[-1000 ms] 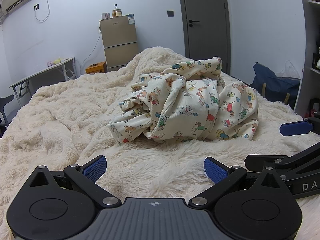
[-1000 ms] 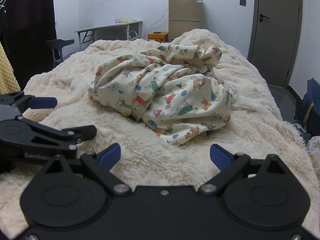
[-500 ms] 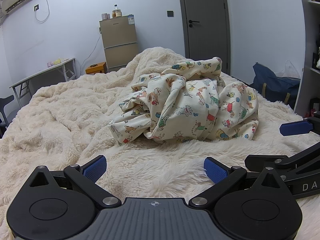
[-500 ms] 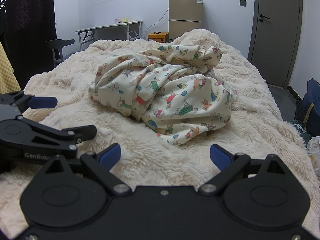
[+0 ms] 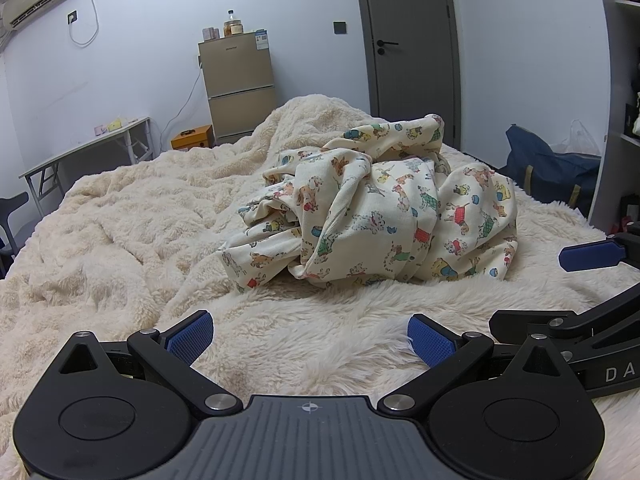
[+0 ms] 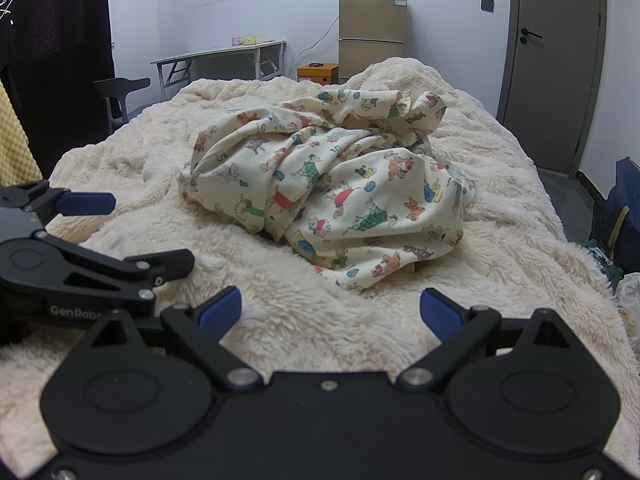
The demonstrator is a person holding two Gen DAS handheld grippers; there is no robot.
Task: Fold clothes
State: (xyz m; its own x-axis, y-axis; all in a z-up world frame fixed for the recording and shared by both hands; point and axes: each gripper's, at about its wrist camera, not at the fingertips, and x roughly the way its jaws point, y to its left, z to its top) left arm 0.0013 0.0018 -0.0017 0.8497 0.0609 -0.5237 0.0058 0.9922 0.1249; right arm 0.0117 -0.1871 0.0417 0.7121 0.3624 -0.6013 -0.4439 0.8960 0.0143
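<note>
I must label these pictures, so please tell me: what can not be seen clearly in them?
- Printed garment: bunched in both views; its own folds hide its type, sleeves and hems.
- Right gripper in the left wrist view: cut off by the right edge.
- Left gripper in the right wrist view: cut off by the left edge.
- Fridge sticker and jars: too small to read.

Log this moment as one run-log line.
stage: pre-grasp | left gripper: open, empty | right gripper: open, empty | printed garment: crumpled, untouched on fluffy blanket
</note>
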